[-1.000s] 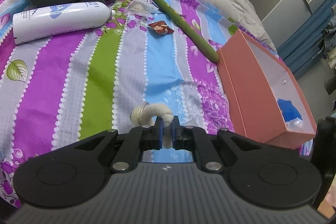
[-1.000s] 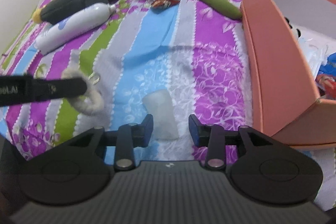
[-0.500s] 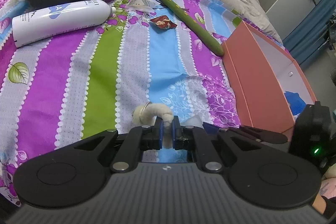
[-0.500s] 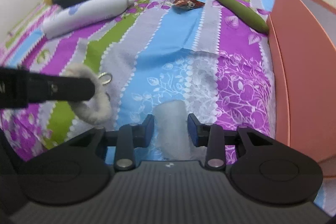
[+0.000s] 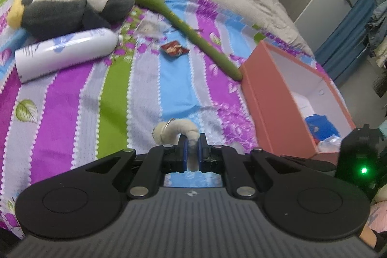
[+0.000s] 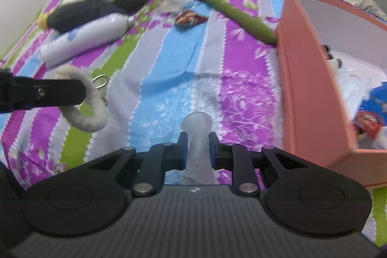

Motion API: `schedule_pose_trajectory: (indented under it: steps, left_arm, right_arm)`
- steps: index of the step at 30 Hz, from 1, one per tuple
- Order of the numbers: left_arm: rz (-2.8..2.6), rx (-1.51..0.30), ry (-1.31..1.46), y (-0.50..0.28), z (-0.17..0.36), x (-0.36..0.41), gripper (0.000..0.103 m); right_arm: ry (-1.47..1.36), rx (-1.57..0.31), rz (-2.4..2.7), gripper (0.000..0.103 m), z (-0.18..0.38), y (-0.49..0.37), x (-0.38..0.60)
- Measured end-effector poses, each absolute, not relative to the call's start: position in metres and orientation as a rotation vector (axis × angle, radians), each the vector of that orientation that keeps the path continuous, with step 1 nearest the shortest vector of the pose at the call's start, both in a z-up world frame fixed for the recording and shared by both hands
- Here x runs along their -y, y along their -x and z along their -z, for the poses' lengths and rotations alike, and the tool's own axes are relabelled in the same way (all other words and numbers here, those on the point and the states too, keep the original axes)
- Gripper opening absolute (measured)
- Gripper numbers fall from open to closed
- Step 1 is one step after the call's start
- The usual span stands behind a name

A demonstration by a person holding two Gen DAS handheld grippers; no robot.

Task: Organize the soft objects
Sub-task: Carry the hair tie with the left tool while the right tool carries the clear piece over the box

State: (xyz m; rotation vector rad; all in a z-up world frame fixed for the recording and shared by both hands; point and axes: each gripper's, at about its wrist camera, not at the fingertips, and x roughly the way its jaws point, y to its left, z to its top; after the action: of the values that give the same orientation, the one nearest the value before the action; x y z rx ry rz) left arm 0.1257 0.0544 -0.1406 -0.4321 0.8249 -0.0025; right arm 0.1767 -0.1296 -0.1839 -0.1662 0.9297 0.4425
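A fluffy white ring (image 5: 177,129) is pinched in the left gripper (image 5: 191,153) above the striped bedspread (image 5: 174,79) while the right gripper (image 6: 197,146), jaws closing, squeezes a translucent soft piece (image 6: 197,134) beside the pink box (image 6: 304,79).

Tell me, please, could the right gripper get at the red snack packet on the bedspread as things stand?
Probably not yet: the right gripper has its jaws closing on a translucent soft piece. The bedspread up to the red snack packet looks unobstructed.

Purple, blue, green and grey floral-striped bedspread (image 5: 72,113); salmon-pink box (image 6: 304,79); cream fuzzy ring (image 6: 89,113); green plush stem (image 5: 193,33).
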Motion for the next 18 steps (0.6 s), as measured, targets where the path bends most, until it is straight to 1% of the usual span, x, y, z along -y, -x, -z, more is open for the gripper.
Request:
schedule_pose_trajectory:
  steps: [8,18]
  left_arm:
    - [0.063,-0.776,0.41,-0.112,0.109,-0.043,0.01]
    - [0.113,-0.713,0.374,-0.091,0.075,-0.028,0.01]
  right_arm:
    - [0.074,-0.852,-0.372,0.022,0.139,-0.159,0.158]
    - [0.023,-0.744,-0.384,0.022,0.085,-0.125,0.181]
